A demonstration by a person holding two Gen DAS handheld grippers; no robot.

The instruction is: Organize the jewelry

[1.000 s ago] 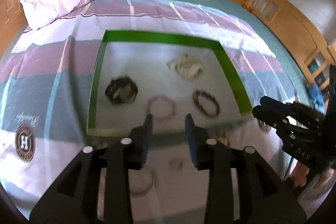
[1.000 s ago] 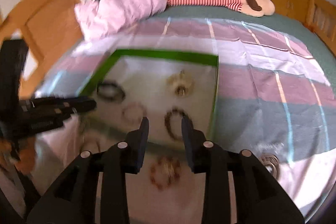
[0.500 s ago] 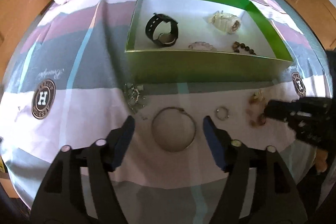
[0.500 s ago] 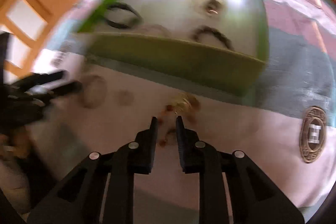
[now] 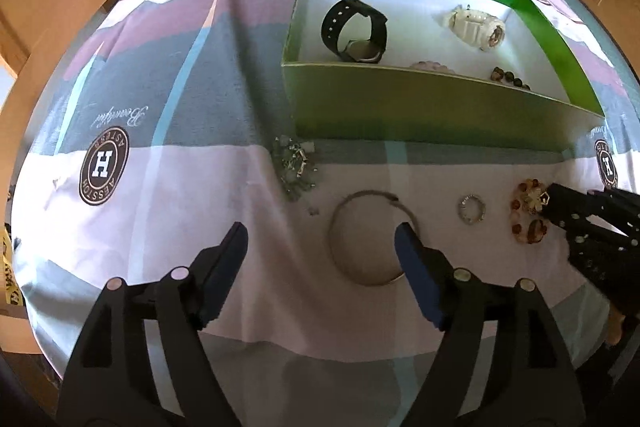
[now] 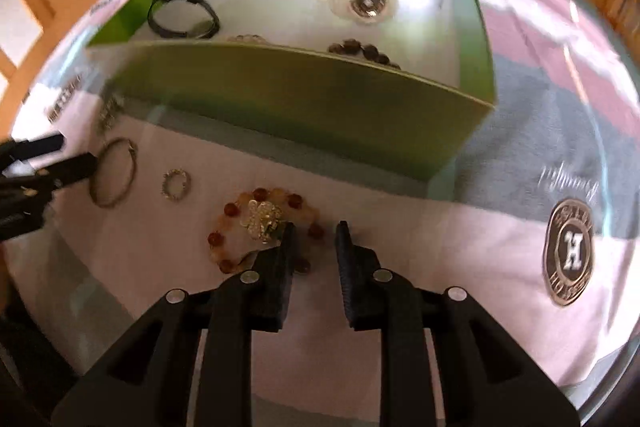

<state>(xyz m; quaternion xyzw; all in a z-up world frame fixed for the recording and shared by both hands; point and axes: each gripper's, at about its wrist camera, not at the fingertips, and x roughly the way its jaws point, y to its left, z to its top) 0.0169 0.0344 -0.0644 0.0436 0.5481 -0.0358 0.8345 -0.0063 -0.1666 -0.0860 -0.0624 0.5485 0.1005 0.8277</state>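
With the left gripper (image 5: 320, 239) jaws opening, straddle 1 side of the bangle (image 5: 370, 237)'s rim; the right gripper (image 6: 314, 233), narrowly apart, pinches the beaded bracelet (image 6: 264, 227).

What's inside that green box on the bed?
Inside the green box: a black watch, a white watch, a pale pink bead bracelet and a dark bead bracelet. The box's near wall hides most of both bracelets and the floor behind it.

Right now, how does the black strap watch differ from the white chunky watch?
The black strap watch is dark and slim; the white chunky watch is pale and bulky. The black one sits at the left of the green box, its band an open loop; the white one lies at the right, bunched. Both are inside the box.
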